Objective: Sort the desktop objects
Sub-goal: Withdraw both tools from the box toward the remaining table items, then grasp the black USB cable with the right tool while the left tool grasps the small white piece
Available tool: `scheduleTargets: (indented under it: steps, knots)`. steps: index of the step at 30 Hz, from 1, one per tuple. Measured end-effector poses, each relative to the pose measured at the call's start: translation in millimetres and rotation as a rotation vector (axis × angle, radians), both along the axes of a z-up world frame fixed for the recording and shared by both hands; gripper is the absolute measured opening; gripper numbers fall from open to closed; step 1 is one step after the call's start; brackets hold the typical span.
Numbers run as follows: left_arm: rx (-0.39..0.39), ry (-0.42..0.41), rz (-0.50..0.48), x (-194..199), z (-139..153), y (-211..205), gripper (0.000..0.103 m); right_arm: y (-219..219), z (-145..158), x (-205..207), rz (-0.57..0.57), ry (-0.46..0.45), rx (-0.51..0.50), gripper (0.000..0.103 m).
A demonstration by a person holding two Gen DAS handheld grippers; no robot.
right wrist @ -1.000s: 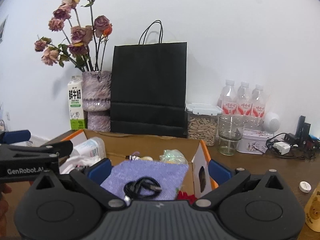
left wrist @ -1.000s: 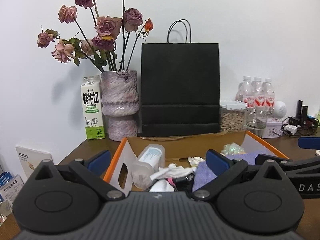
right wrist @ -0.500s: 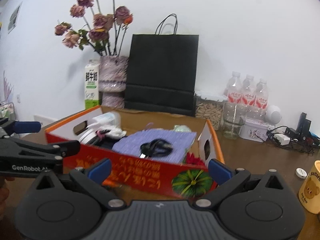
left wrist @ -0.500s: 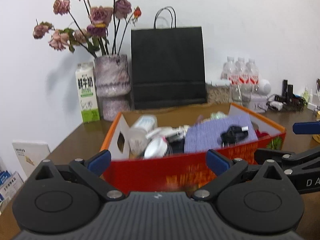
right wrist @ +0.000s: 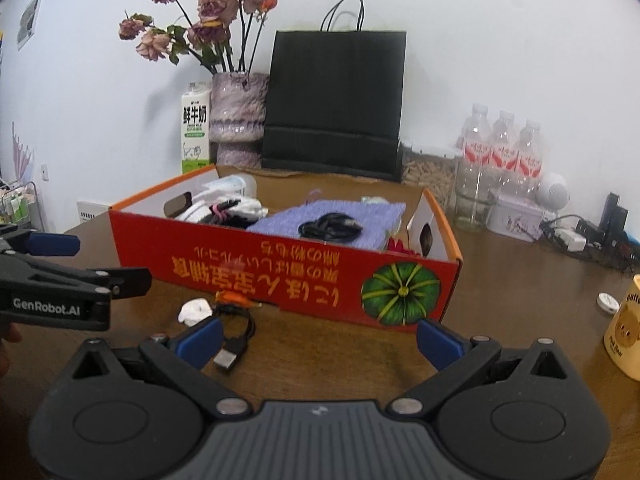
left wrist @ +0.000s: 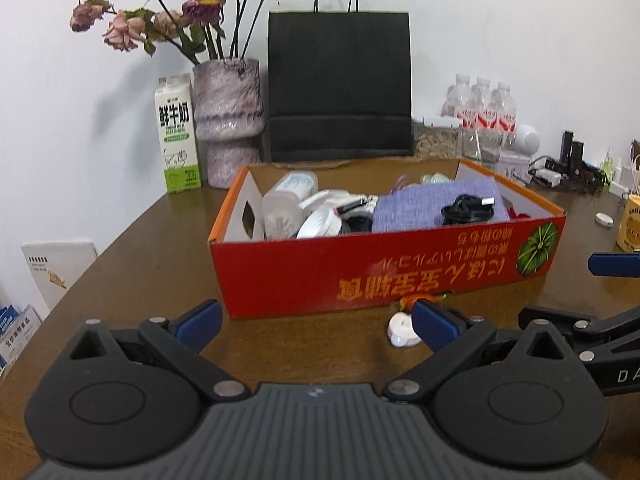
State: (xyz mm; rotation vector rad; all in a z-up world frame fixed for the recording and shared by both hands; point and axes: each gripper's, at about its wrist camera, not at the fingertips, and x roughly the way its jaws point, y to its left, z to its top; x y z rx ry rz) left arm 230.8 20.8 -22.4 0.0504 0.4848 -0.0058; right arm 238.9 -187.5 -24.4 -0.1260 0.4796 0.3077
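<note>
A red and orange cardboard box [left wrist: 384, 270] [right wrist: 280, 268] sits mid-table, holding a purple cloth [left wrist: 424, 208] [right wrist: 332, 220], a coiled black cable [left wrist: 468, 208] [right wrist: 330, 229], a clear bottle [left wrist: 286, 204] and white items. On the table in front of the box lie a white round object [left wrist: 402, 330] [right wrist: 195, 311], a small orange piece [right wrist: 232, 297] and a black USB cable [right wrist: 236, 336]. My left gripper [left wrist: 316, 322] is open, close in front of the box. My right gripper [right wrist: 320, 340] is open too, with the USB cable by its left finger.
Behind the box stand a milk carton [left wrist: 176, 134], a vase of dried roses [left wrist: 232, 120], a black paper bag [left wrist: 340, 88], water bottles [left wrist: 484, 108], a seed jar and a glass [right wrist: 472, 204]. A yellow mug [right wrist: 624, 340], a white cap [right wrist: 607, 303] and chargers are at right.
Both grippers have pulled back and away from the box; its red front wall and the small items on the table in front of it have come into view.
</note>
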Motion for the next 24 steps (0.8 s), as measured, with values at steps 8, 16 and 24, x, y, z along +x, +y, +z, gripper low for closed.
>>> scheduleTargets:
  steps: [8,16,24]
  knots:
    - [-0.017,0.052,-0.006,1,-6,6,0.103,5,-10,4,0.018,0.060,-0.028,0.103]
    - [-0.033,0.093,0.011,8,-8,14,0.103,14,-15,12,0.037,0.124,-0.014,0.103]
    - [-0.033,0.107,0.025,10,-9,28,0.103,35,-19,33,0.069,0.176,-0.030,0.085]
